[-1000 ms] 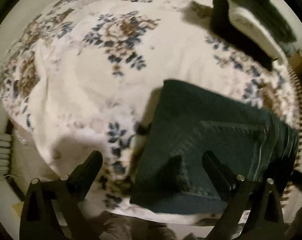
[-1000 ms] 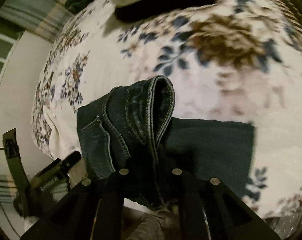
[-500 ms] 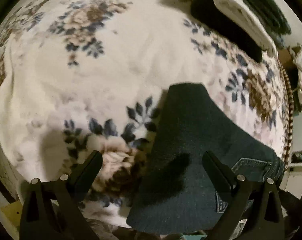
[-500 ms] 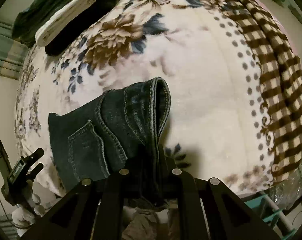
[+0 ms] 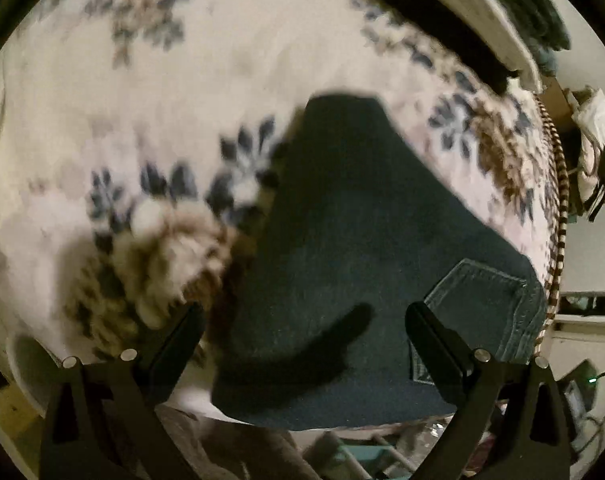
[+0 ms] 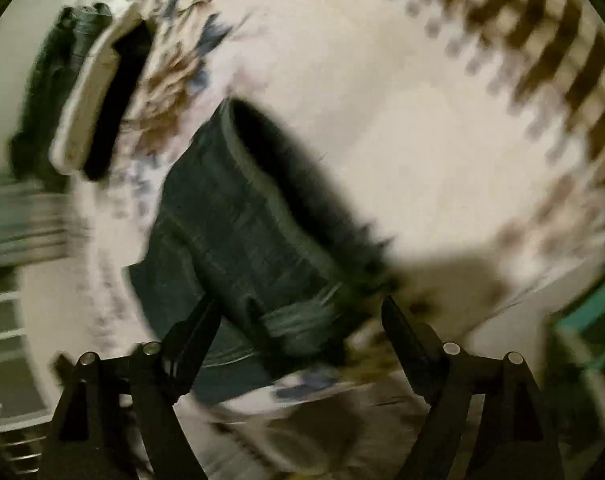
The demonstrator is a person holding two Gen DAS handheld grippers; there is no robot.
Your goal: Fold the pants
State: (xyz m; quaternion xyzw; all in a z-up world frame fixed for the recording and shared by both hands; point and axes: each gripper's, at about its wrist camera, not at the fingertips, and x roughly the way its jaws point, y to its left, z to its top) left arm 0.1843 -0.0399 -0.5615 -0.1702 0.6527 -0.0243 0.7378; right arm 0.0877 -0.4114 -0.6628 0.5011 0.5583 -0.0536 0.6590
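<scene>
While blurred, right hand-held gripper [image 6: 300,312] seemingly spread above jeans [image 6: 238,236]

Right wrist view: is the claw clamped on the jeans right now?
No, the right claw is open, its fingers spread wide apart, and the jeans lie loose on the floral blanket.

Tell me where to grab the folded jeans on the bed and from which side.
Grip the folded jeans at the thick waistband edge beside the back pocket, coming in low from the near bed edge. The stacked layers there stand proud of the floral blanket, probably giving open fingers something to close around. Both grippers are open now.
</scene>
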